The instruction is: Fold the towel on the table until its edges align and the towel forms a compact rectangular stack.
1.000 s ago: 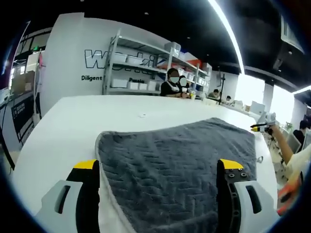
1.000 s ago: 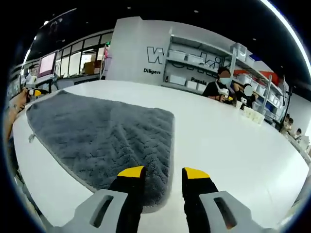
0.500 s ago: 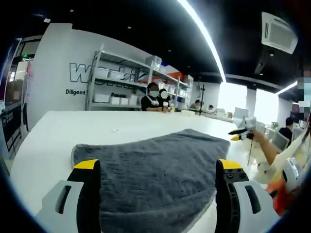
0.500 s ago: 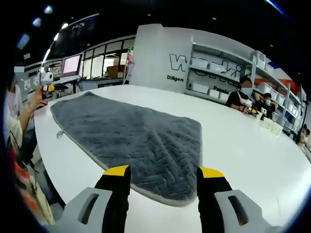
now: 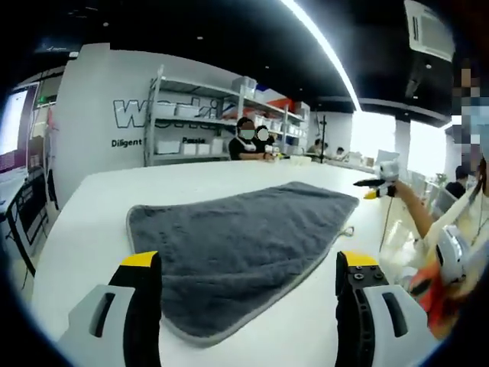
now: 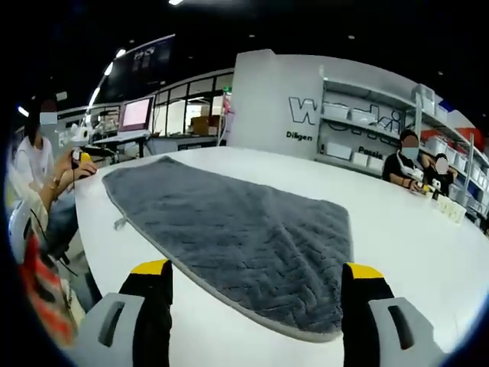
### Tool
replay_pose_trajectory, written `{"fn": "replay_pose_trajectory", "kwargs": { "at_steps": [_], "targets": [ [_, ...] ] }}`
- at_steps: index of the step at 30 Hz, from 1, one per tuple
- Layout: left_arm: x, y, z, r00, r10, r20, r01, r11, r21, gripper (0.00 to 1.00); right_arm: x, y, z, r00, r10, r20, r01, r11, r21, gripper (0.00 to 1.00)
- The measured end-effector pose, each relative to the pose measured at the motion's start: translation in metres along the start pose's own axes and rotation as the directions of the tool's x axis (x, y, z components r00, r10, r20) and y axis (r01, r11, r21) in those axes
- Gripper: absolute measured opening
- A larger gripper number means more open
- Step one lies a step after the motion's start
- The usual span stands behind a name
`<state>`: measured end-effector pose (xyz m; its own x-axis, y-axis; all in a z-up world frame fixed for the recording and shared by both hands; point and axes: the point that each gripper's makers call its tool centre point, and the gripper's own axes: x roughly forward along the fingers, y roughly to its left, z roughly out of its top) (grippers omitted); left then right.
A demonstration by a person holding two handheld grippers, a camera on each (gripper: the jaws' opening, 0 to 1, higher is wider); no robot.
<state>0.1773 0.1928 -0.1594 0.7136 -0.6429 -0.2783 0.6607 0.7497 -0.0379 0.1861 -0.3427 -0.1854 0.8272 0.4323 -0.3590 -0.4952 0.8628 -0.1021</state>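
Both grippers, left gripper (image 5: pixel 248 264) & right gripper (image 6: pixel 256 271), spread wide w/ nothing held, poised just short of grey towel (image 6: pixel 237 229) lying flat, unfolded on white table (image 6: pixel 405 222).

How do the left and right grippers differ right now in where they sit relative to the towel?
The left gripper faces a short end of the towel, with that end's corner between its jaws. The right gripper faces the opposite short end, whose edge spans its jaws. Both are open, yellow-tipped, and hold nothing; the towel lies flat and unfolded on the table.
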Motion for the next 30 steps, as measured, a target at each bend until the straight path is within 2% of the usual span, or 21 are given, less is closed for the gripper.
{"fn": "replay_pose_trajectory", "kwargs": {
  "at_steps": [2, 3, 6, 9, 13, 16, 18, 21, 24, 27, 30],
  "targets": [
    [-0.002, -0.007, -0.005, 1.000, -0.019, -0.019, 0.020, 0.999, 0.036, 0.91, 0.000, 0.000, -0.001, 1.000, 0.001, -0.003, -0.001, 1.000, 0.000, 0.96],
    [-0.002, -0.009, -0.008, 0.999, -0.023, -0.032, 0.024, 0.999, 0.030, 0.91, 0.001, 0.001, -0.001, 1.000, 0.003, 0.000, -0.003, 1.000, 0.004, 0.99],
    [-0.005, -0.007, -0.013, 0.998, -0.027, -0.053, 0.028, 1.000, 0.008, 0.90, 0.001, 0.005, -0.001, 1.000, 0.021, 0.009, -0.021, 1.000, 0.017, 0.99],
    [-0.009, 0.000, -0.020, 0.997, -0.010, -0.079, 0.008, 1.000, -0.022, 0.88, -0.001, 0.008, -0.004, 0.999, 0.033, 0.007, -0.033, 0.999, 0.027, 0.99],
    [-0.015, 0.007, -0.028, 0.995, 0.011, -0.104, -0.018, 0.998, -0.067, 0.76, -0.004, 0.008, -0.011, 0.999, 0.029, -0.019, -0.029, 1.000, 0.009, 0.99],
    [-0.017, 0.007, -0.034, 0.993, 0.009, -0.121, -0.018, 0.997, -0.072, 0.65, -0.007, 0.006, -0.013, 1.000, 0.026, -0.015, -0.026, 1.000, 0.015, 0.97],
    [-0.018, 0.006, -0.042, 0.987, 0.010, -0.160, -0.018, 0.999, -0.047, 0.59, -0.008, 0.007, -0.014, 1.000, 0.030, -0.009, -0.030, 0.999, 0.017, 0.97],
    [-0.017, 0.005, -0.050, 0.975, 0.011, -0.221, -0.003, 0.999, 0.036, 0.58, -0.008, 0.008, -0.017, 0.999, 0.033, -0.020, -0.033, 0.999, 0.015, 0.95],
    [-0.015, 0.008, -0.050, 0.969, 0.030, -0.247, -0.020, 0.999, 0.043, 0.54, -0.008, 0.010, -0.020, 0.999, 0.040, -0.034, -0.040, 0.999, 0.014, 0.94],
    [-0.015, 0.012, -0.049, 0.960, 0.042, -0.277, -0.030, 0.998, 0.047, 0.45, -0.009, 0.012, -0.021, 0.998, 0.049, -0.032, -0.048, 0.999, 0.013, 0.93],
    [-0.014, 0.008, -0.051, 0.952, 0.004, -0.306, 0.013, 0.999, 0.053, 0.40, -0.011, 0.015, -0.022, 0.998, 0.057, -0.028, -0.057, 0.998, 0.014, 0.92]
  ]
}}
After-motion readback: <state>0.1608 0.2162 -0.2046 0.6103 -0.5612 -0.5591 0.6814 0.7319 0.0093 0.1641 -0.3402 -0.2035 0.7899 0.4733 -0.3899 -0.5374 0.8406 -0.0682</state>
